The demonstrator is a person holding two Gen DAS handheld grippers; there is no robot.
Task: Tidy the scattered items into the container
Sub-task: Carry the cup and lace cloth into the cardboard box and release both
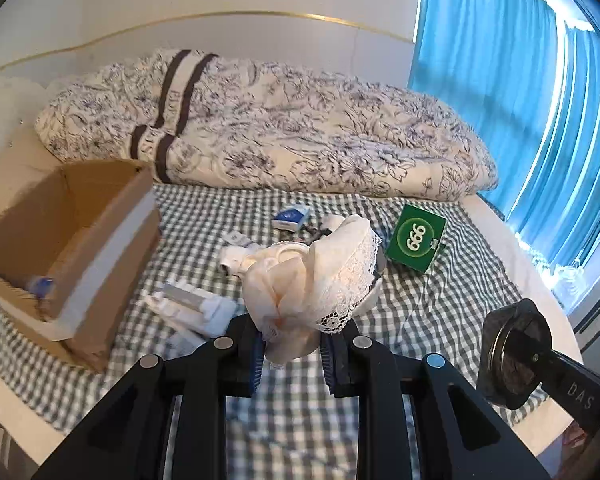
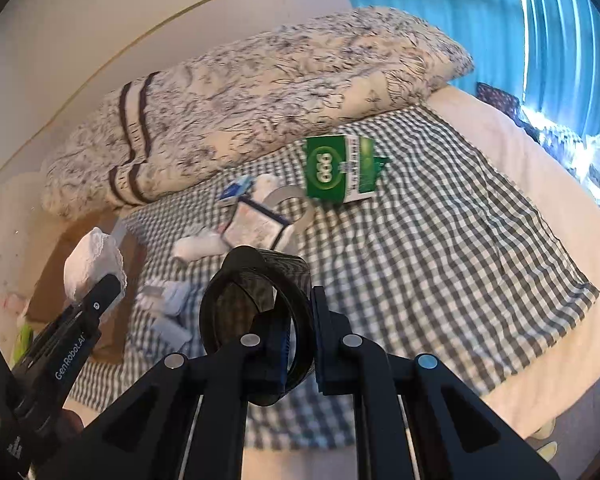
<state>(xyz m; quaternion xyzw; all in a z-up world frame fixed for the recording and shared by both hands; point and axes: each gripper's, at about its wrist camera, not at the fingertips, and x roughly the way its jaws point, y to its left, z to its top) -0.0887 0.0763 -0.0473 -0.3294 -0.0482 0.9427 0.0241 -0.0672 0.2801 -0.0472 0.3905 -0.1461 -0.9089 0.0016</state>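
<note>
My left gripper (image 1: 292, 344) is shut on a cream lace cloth (image 1: 312, 280), held bunched above the checked sheet. The open cardboard box (image 1: 60, 240) sits to its left, with a blue thing inside. In the right wrist view my right gripper (image 2: 300, 340) is shut on a black tape roll (image 2: 256, 320). That view also shows the left gripper (image 2: 104, 292) holding the lace cloth (image 2: 94, 268) in front of the box (image 2: 52, 280). A green box (image 1: 416, 238) marked 999, a blue-white packet (image 1: 292, 218) and white packets (image 1: 192, 308) lie scattered on the sheet.
A folded floral quilt (image 1: 280, 128) lies across the back of the bed. Blue curtains (image 1: 520, 100) hang at the right. The checked sheet (image 2: 420, 260) ends near the rounded mattress edge (image 2: 540, 320). A white sock (image 2: 198, 246) and a blue-edged packet (image 2: 256, 224) lie mid-bed.
</note>
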